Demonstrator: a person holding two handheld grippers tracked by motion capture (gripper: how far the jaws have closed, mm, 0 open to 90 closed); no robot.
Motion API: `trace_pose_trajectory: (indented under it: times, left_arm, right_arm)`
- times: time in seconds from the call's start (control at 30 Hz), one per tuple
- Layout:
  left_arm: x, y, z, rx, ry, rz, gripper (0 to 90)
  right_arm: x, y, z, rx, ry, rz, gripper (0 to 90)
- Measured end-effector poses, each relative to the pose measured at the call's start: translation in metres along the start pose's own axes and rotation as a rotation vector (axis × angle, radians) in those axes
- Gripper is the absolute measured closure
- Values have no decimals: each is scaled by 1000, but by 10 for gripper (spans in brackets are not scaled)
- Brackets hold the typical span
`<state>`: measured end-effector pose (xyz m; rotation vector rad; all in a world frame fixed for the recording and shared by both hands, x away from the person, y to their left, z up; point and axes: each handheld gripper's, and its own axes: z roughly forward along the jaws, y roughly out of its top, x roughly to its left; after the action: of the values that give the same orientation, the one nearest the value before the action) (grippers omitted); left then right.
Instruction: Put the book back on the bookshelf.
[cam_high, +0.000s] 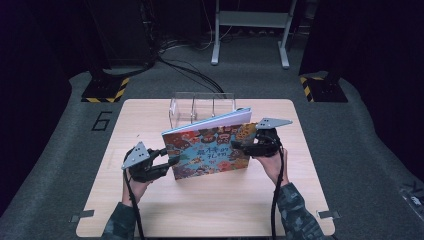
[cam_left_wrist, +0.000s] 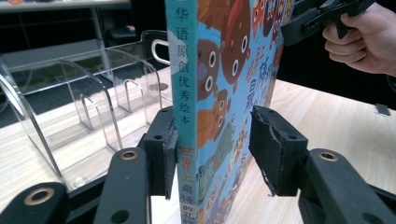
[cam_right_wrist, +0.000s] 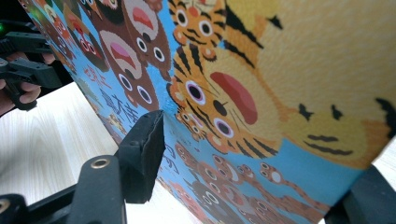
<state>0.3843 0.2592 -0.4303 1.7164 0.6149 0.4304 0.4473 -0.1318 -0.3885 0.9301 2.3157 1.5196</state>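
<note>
The picture book (cam_high: 207, 150) stands on edge near the middle of the high view, tilted back, with the clear divided rack (cam_high: 200, 107) just behind it at the far side of the table (cam_high: 200, 210).

The left gripper (cam_high: 167, 162) sits at the book's spine end, at the left of centre in that view. In the left gripper view its jaws straddle the spine (cam_left_wrist: 187, 107): the left pad (cam_left_wrist: 170, 158) lies against the spine, while the right pad (cam_left_wrist: 273, 154) stands off the cover with a visible gap. It is part open, with the book between its jaws but not pinched. The right gripper (cam_high: 245, 145) reaches onto the cover from the right of centre. In the right gripper view one jaw lies on the printed front and the other shows at the lower right corner behind the book, so it appears closed on the book.

The risk, as I judge it, is that the book hangs mainly from the right grip near one edge. With the left jaws loose, the spine end could sag, swing or slip down to the table, or the cover could twist out of the right pads. A tilted book could also catch on the rack's dividers instead of sliding between them.

The table is pale wood grain. It stands on grey carpet in a dark room, with cables, yellow-and-black striped stand feet and a metal frame along the top of the high view.
</note>
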Motion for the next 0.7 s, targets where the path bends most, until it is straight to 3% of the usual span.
trace_pose_trajectory:
  times: [0.17, 0.37, 0.5, 0.53, 0.7]
  left_arm:
    - [0, 3, 1, 11, 5, 9, 551]
    - [2, 9, 1, 40, -2, -22, 580]
    - [2, 13, 1, 58, -3, -18, 583]
    - [3, 15, 2, 55, -16, -33, 581]
    - [2, 23, 1, 20, -21, -23, 574]
  right_arm:
    - [0, 0, 0, 5, 0, 1, 372]
    - [-1, 2, 0, 28, 8, -5, 371]
    - [-1, 2, 0, 29, 7, -4, 370]
    - [-1, 2, 0, 29, 6, -6, 370]
    - [0, 4, -1, 33, 7, -5, 370]
